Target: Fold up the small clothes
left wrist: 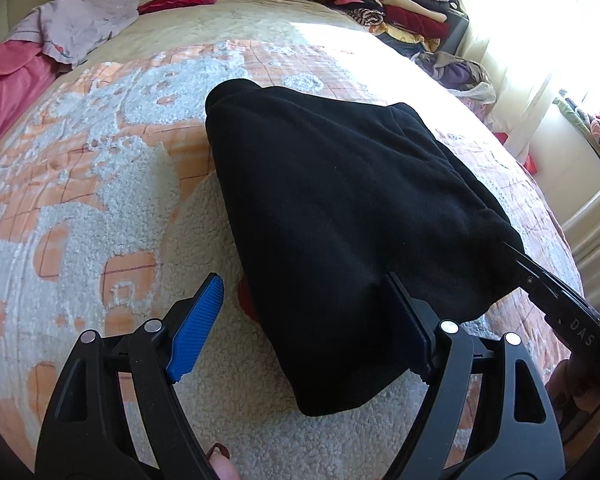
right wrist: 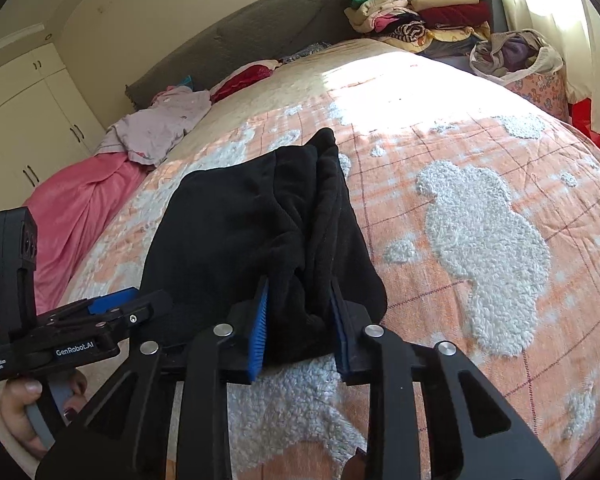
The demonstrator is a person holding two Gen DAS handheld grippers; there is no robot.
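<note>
You are working over a bed whose orange-and-white blanket [left wrist: 100, 184] is covering most of both views. The black garment [left wrist: 340, 208] is lying near the middle of that blanket, folded over on itself into a thick bundle, with its near end lifted toward you.

Your right gripper [right wrist: 300, 320] is holding that near end: its two blue pads are standing narrow with a bunched fold of the black cloth pinched between them, and the fabric is bulging out above and below the pads. In the left wrist view the same gripper is showing only as a black bar at the right edge, running into the lower right corner of the garment.

Your left gripper [left wrist: 300, 324] is standing wide. Its left pad [left wrist: 198, 320] is hanging clear over bare white fleece, not touching the cloth. The garment's near left edge is draping down between the jaws, and the right finger is lying against or just behind it; whether it is actually touching the cloth cannot be told. In the right wrist view this gripper is sitting at the lower left, held by your hand [right wrist: 20, 408], just beside the garment's left side.

Well apart from the work, a lilac garment [right wrist: 160, 120] and a pink cloth [right wrist: 76, 208] are lying at the far left side of the bed. A stack of folded clothes [right wrist: 412, 8] is sitting beyond the far end.
</note>
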